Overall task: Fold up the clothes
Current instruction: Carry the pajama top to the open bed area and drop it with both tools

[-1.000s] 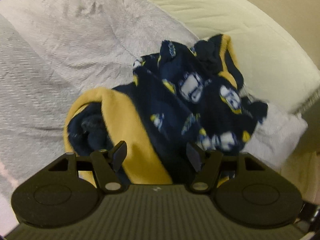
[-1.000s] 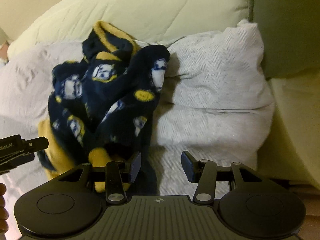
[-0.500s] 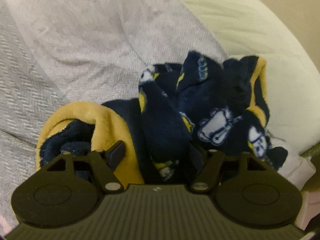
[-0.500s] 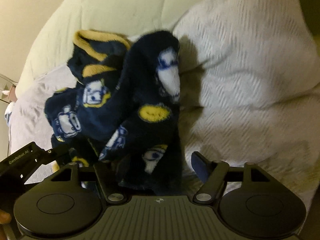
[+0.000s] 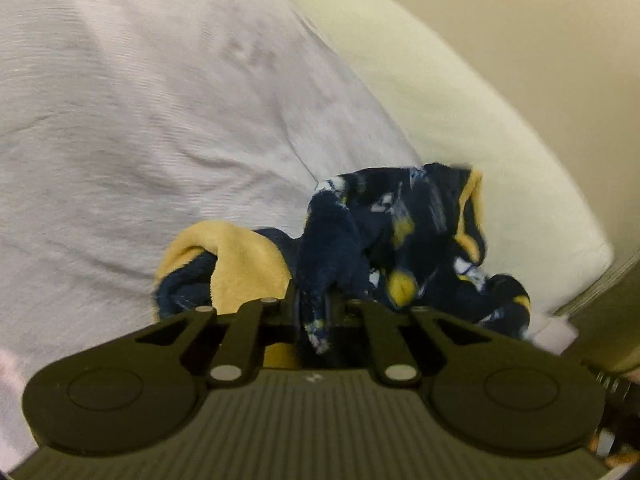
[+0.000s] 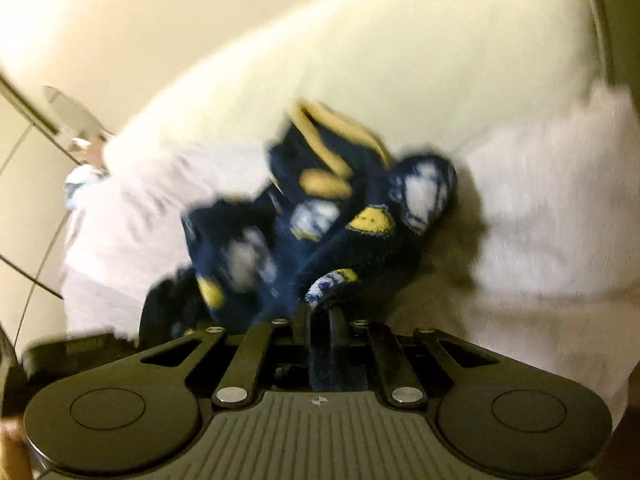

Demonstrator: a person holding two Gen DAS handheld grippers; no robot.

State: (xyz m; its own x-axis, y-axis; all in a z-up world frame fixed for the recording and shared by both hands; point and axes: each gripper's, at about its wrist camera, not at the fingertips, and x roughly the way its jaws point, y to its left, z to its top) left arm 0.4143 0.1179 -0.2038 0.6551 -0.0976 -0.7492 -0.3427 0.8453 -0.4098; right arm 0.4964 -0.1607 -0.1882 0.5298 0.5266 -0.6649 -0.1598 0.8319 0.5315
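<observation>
A crumpled navy fleece garment (image 5: 392,240) with white and yellow prints and a yellow lining lies bunched on the grey-white blanket (image 5: 140,120). My left gripper (image 5: 312,312) is shut on a navy fold of it, with cloth squeezed between the jaws. In the right wrist view the same garment (image 6: 320,220) is blurred by motion. My right gripper (image 6: 319,320) is shut on another navy edge of it. The left gripper's black body (image 6: 84,346) shows at the lower left of that view.
A cream quilted cushion or duvet (image 5: 460,100) rises behind the blanket. The blanket (image 6: 540,220) fills the right of the right wrist view. A beige wall and thin cables (image 6: 36,272) lie at the left.
Both grippers were open beside the garment and have closed on folds of it. Both have moved in closer, and the garment is shifting, blurred in the right view.
</observation>
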